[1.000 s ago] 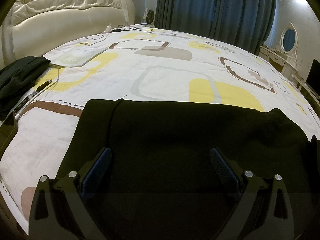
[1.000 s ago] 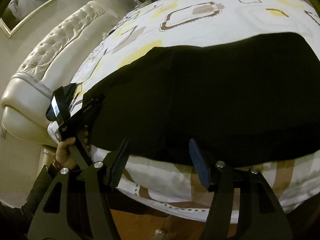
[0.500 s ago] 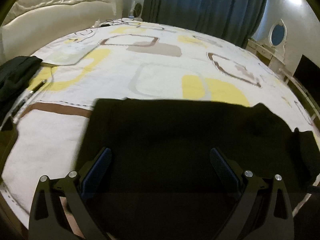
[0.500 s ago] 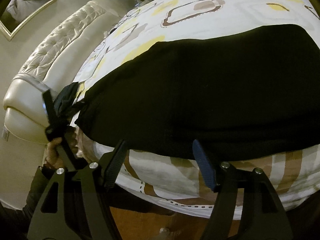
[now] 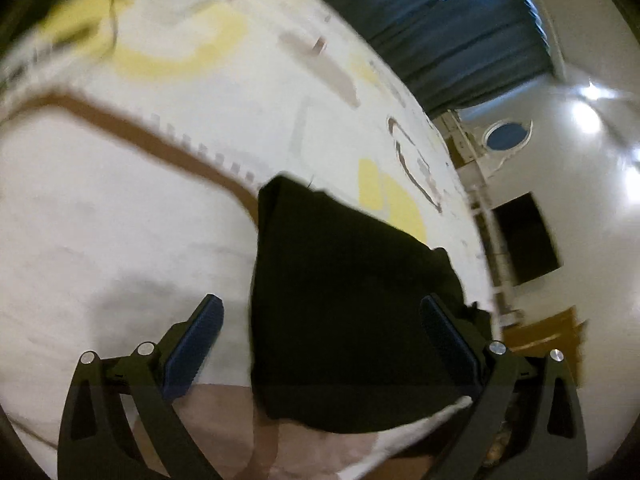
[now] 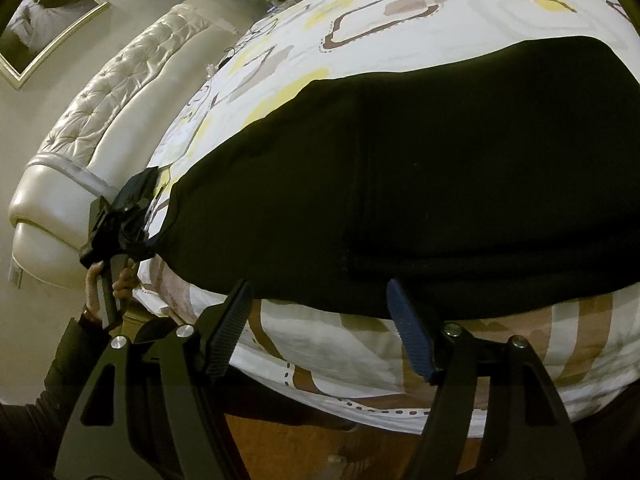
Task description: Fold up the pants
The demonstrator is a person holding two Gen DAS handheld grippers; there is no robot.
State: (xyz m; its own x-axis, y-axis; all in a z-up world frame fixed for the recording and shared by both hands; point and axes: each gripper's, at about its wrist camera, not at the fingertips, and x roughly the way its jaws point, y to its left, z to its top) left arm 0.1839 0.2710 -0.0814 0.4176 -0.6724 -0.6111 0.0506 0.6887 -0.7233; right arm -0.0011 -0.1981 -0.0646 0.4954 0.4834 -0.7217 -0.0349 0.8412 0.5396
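In the right wrist view, far left, a hand (image 6: 105, 280) holds the left gripper (image 6: 134, 200) at the pants' corner; its fingertips are too dark and small to read there. The left wrist view is motion-blurred but shows that gripper (image 5: 320, 322) spread wide, gripping nothing. The black pants (image 6: 420, 168) lie flat and matte on the round bed (image 6: 360, 20), over its patterned sheet near the edge. The right gripper (image 6: 320, 326) hangs released, fingers parted, just off the bed's edge.
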